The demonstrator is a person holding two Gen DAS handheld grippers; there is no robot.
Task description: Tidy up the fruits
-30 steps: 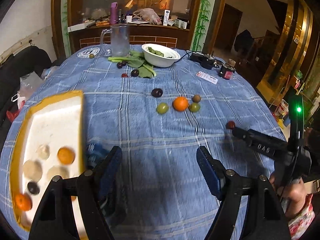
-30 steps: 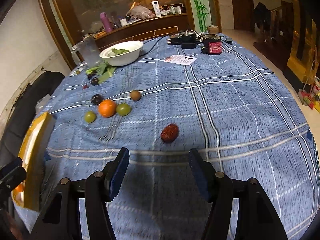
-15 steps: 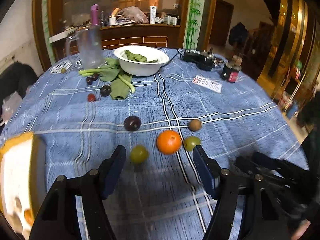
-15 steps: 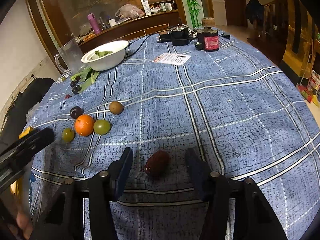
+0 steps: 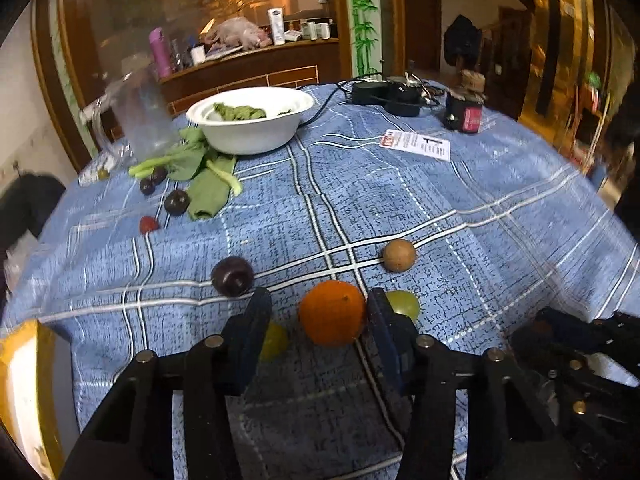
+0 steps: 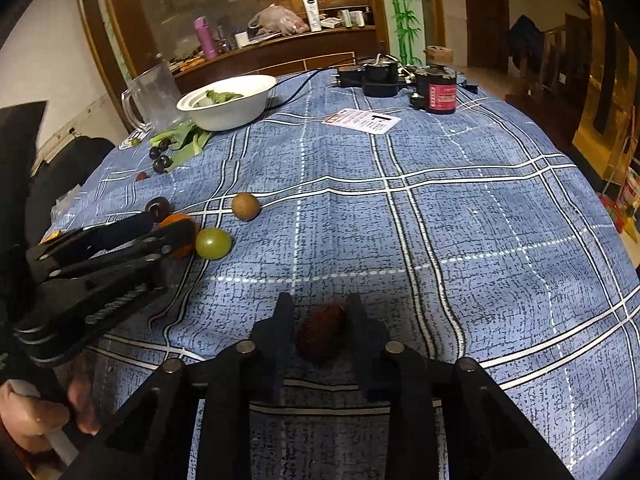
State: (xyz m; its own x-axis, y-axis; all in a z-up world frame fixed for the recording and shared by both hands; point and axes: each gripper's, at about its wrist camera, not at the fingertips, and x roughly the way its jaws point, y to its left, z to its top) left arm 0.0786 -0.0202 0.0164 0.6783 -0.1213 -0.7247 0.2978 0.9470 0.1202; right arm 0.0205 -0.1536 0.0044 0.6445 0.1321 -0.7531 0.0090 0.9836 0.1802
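The left gripper (image 5: 318,312) stands wide, its jaws straddling the round orange citrus fruit (image 5: 332,312) without yet clamping it; the right-hand finger (image 5: 386,328) looks to be touching the peel or just beside it, the other well clear. To close well, I judge it should centre first, so both pads meet the widest part together — otherwise the fruit may roll toward the pale green grape-like fruit (image 5: 404,304) just behind that finger. A second green one (image 5: 274,340) sits half hidden behind the other finger.

The right gripper (image 6: 318,330) is likewise released, its narrower jaws flanking the wrinkled dark red date-like fruit (image 6: 320,334), which lies on the cloth between them. A gentle squeeze across its short axis seems enough.

The yellow-rimmed white tray (image 5: 20,376) shows only at the frame edge, so that is presumably where both go.

The surface is a blue plaid tablecloth (image 6: 460,220) over a round table — soft, with slight folds. On it also lie a dark plum (image 5: 232,276), a brown round fruit (image 5: 399,255), a white bowl of greens (image 5: 250,120), a clear glass mug (image 6: 154,94) and a red-labelled jar (image 6: 438,92). Beyond is a dim room with a wooden counter (image 6: 276,50).
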